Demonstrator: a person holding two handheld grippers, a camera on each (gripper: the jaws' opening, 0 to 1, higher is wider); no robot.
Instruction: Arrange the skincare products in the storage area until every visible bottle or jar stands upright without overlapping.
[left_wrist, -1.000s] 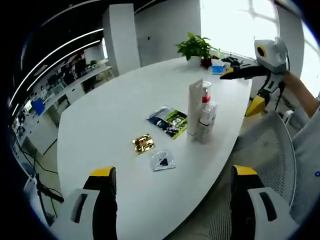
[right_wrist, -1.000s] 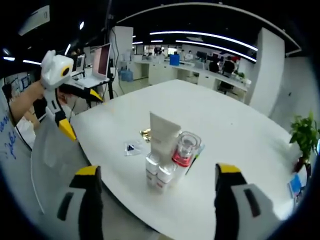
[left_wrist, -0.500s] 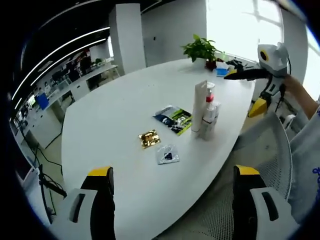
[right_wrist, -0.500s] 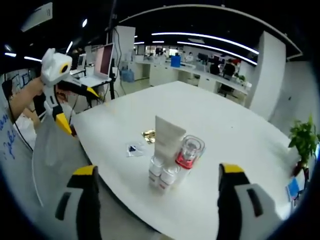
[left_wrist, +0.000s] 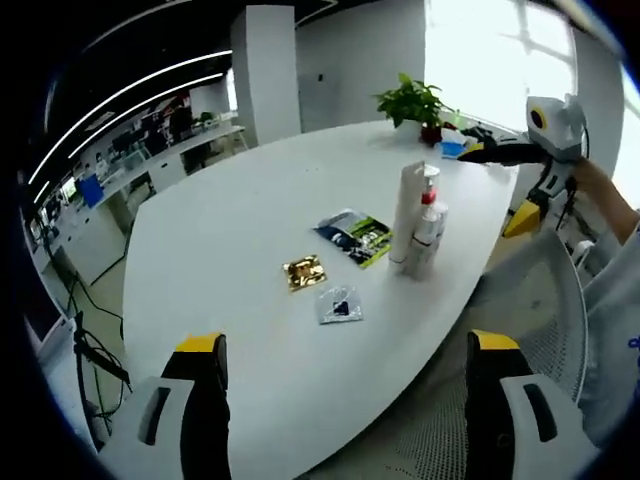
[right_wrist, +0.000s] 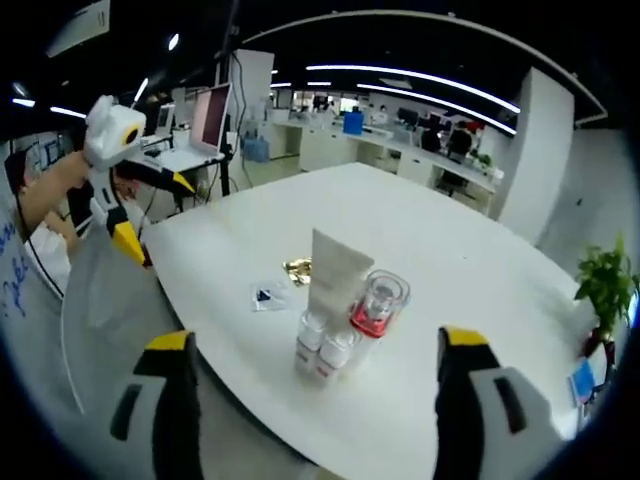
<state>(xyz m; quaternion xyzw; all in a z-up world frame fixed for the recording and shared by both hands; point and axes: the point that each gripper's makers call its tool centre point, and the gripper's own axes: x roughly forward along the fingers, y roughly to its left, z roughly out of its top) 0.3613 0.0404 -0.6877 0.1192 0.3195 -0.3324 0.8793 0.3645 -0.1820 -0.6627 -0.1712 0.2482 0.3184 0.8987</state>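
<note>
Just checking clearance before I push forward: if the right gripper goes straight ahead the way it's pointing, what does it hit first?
Probably the two small white bottles at the near edge of the product cluster; the right gripper has both jaws spread wide. Depth is hard to judge.

A white oval worktop (left_wrist: 230, 260) is seen in an open office, lit by ceiling strips (right_wrist: 410, 78) and a bright window (left_wrist: 495, 45).

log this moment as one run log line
left tongs: open, empty | right tongs: open, empty | white tube, bottles: upright cluster | sachets: flat on table
</note>
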